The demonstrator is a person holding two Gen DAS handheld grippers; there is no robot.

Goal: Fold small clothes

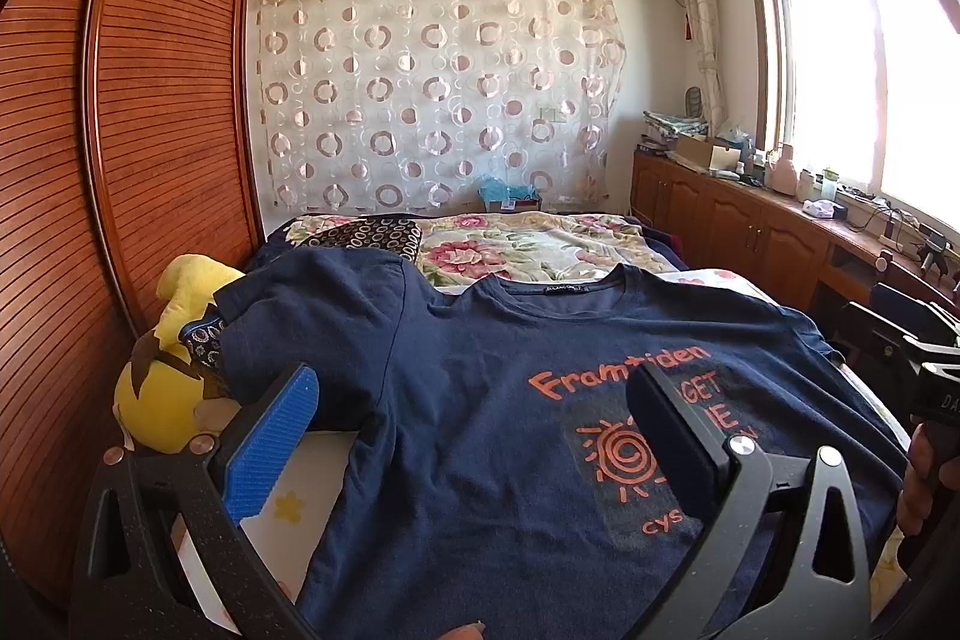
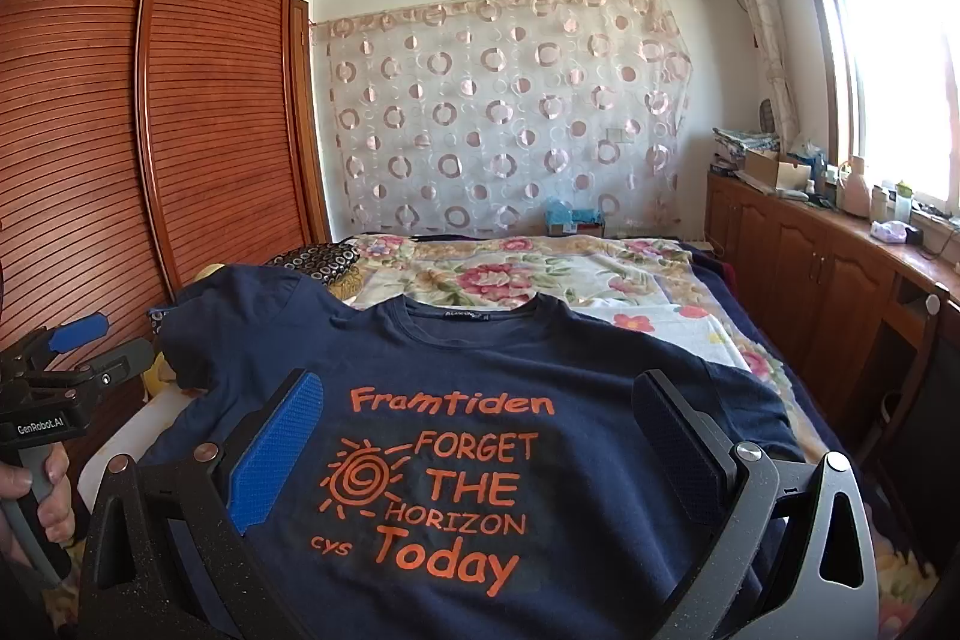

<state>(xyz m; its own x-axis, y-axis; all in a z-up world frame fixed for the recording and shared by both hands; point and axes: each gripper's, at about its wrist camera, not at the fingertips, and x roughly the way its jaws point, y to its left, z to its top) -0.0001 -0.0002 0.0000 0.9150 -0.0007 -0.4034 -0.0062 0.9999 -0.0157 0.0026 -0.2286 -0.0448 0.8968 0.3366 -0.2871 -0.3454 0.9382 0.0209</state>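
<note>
So, navy t-shirt (image 2: 456, 352) lies flat, print up, on bed (image 2: 648, 292). Left gripper (image 1: 474, 436) and right gripper (image 2: 480, 436) hover over it, jaws spread wide, empty. Light, floppy cotton, probably slides easily; best pinch at shoulder seam or sleeve edge.

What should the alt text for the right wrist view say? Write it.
A navy T-shirt with orange lettering lies spread flat on a bed, framed by the open right hand-held gripper. A wooden wardrobe stands at left.
</note>
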